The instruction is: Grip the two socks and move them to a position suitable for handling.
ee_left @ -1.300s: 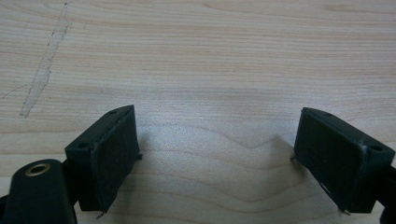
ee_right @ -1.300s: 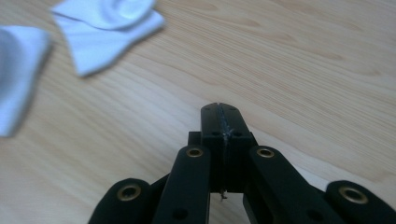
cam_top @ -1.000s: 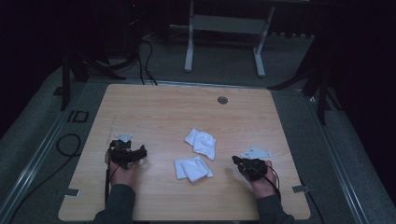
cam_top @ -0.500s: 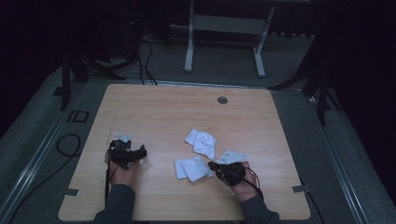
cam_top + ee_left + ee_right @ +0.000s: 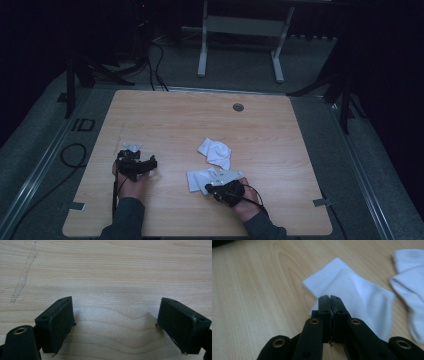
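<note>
I am holding both grippers low over the pale wooden table [image 5: 165,115], near its front edge.

My right gripper [image 5: 329,298] is sitting with its jaws pressed together on nothing, pointing at the flat white cloth [image 5: 352,295] just ahead; a crumpled white cloth [image 5: 215,151] is lying just beyond. My left gripper [image 5: 115,322] is hovering with jaws wide apart over bare wood, well apart from both cloths.

Taking the table [image 5: 165,120] as the mark: the left gripper [image 5: 116,325] sits near its front left, held low over the wood, jaws spread wide with nothing between them. The right gripper [image 5: 329,302] sits near the front middle, jaws pressed together. Both forearms reach in over the table's front edge.
</note>
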`<state>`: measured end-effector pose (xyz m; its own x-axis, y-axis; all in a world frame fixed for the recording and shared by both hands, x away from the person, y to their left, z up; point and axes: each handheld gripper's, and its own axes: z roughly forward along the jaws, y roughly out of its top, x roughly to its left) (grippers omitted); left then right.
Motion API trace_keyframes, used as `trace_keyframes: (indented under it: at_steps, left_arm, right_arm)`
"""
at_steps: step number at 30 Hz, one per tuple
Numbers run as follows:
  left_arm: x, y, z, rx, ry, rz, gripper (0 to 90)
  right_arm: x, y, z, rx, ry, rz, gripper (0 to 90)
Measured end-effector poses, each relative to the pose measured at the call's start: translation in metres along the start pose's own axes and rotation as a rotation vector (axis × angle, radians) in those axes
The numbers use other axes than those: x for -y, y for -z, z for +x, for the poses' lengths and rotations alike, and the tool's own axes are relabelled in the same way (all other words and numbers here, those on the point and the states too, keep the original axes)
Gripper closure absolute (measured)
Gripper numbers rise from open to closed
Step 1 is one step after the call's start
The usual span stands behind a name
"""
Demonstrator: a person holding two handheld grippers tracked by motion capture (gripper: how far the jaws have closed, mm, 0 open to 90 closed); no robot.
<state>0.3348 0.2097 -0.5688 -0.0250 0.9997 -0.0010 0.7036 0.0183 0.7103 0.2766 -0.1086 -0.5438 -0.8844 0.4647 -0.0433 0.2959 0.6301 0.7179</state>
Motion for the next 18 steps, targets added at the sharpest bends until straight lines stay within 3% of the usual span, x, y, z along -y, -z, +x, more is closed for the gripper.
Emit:
trace_keyframes:
  at_steps: [3, 18]
  left_arm:
    - [0.0, 0.0, 0.0, 0.0, 0.0, 0.0, 13.6]
    - [0.0, 0.0, 0.0, 0.0, 0.001, -0.001, 13.6]
  right_arm:
    - [-0.004, -0.012, 0.004, -0.015, 0.017, 0.022, 87.7]
    - [-0.025, -0.043, 0.001, -0.032, -0.008, 0.03, 87.8]
